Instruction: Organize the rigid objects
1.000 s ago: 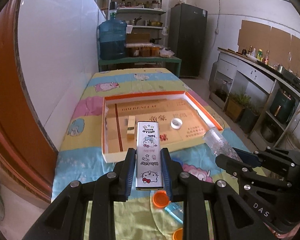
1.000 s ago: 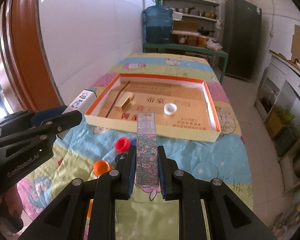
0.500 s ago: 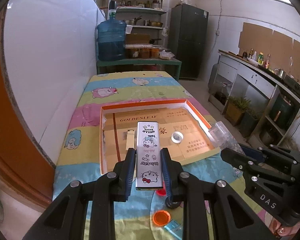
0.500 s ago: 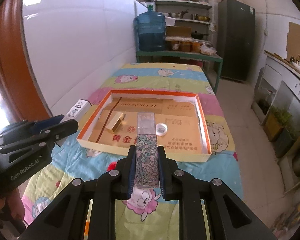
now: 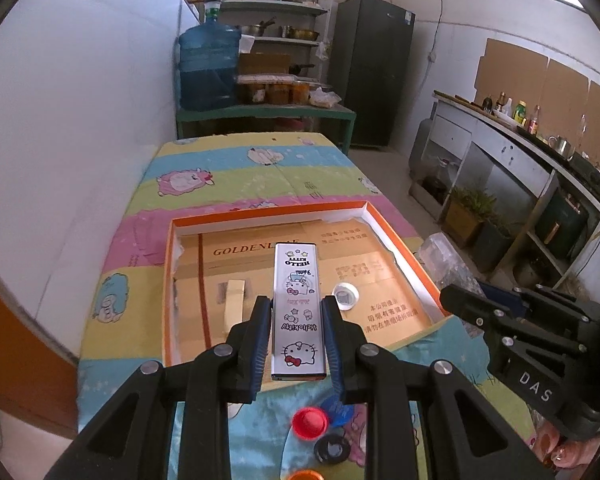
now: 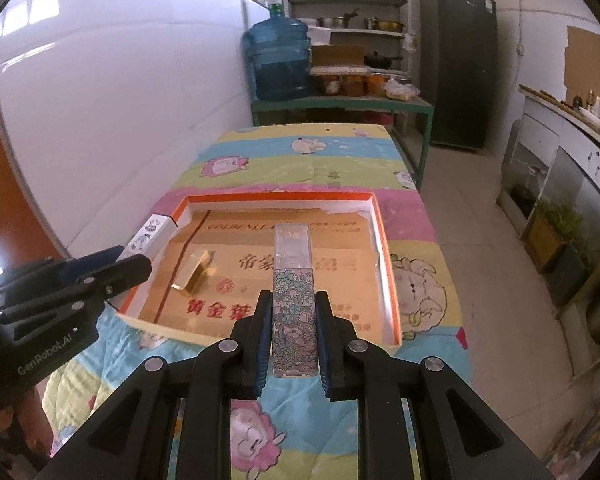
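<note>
Above the near edge of the orange-rimmed tray (image 5: 400, 236), I carry one long box in each gripper. My left gripper (image 5: 296, 334) is clamped on the Hello Kitty box (image 5: 298, 308), its jaws pressing the two long sides near the box's near end. My right gripper (image 6: 293, 326) is clamped the same way on the floral box (image 6: 294, 304), whose far part is clear plastic.

Both boxes point straight ahead along the fingers, their long axes running from the tray's near wall toward its far wall. That alignment is what the coming placement turns on, as I judge it: each box can go down lengthwise onto the cardboard floor without turning.

Inside the tray lie a pale wooden block (image 5: 235, 300) toward the left and a small white ring (image 5: 345, 295) toward the right. In the left wrist view the Hello Kitty box hangs between those two. The floral box sits further right; in the right wrist view it appears to cover the ring, though I cannot be sure how close they are.

My left gripper is nearer the block and the tray's left wall; my right gripper is nearer the right wall. On the worktop below, short of the tray, a red cap (image 5: 310, 422) and a black cap (image 5: 332, 449) remain outside.
</note>
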